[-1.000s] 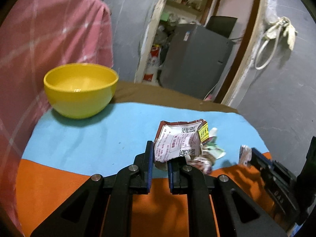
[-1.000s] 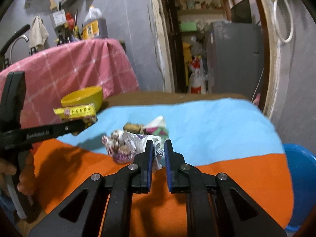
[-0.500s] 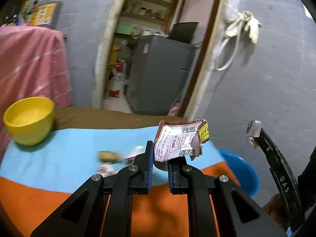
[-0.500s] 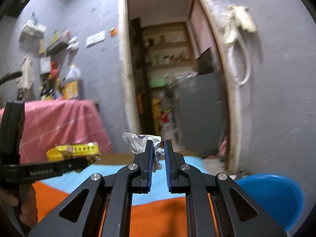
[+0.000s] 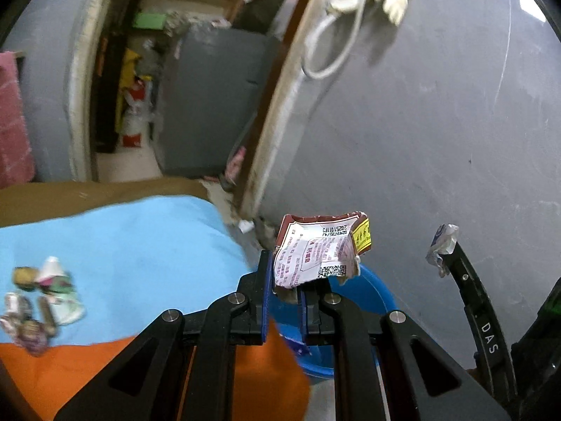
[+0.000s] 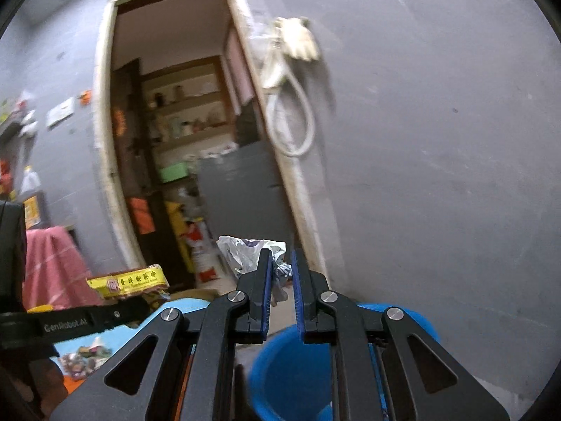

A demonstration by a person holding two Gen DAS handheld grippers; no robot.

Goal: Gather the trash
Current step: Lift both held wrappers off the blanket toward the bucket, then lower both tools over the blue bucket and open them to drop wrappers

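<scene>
Left wrist view: the left tongs [image 5: 284, 282] are clamped on a crumpled snack wrapper [image 5: 317, 251], maroon edge, white printed back with a QR code and a yellow tag. It sits up in the air right past the corner of the bench [image 5: 122, 245], over the near rim of a blue bucket [image 5: 371, 301] that stands on the floor hard against the grey wall [image 5: 420, 122]. The bench cloth is light blue at the back and orange in front, and its right edge drops off just left of the bucket. More trash [image 5: 38, 301], a little heap of wrappers, lies on the blue part at far left, well apart from the tongs. The right tongs [image 5: 447, 245] poke in from the right with a scrap of white plastic wrapper [image 5: 440, 245] pinched at the tip, close to the wall, not much room on that side.

Right wrist view: the right tongs [image 6: 280, 273] are closed on that white plastic wrapper [image 6: 245, 251], held above the bucket [image 6: 291, 368], whose open mouth is straight below. The left tongs [image 6: 140, 301] come in from the left carrying the snack wrapper [image 6: 128, 280], yellow side showing. Open doorway [image 6: 175, 140] behind, blank wall on the right.
</scene>
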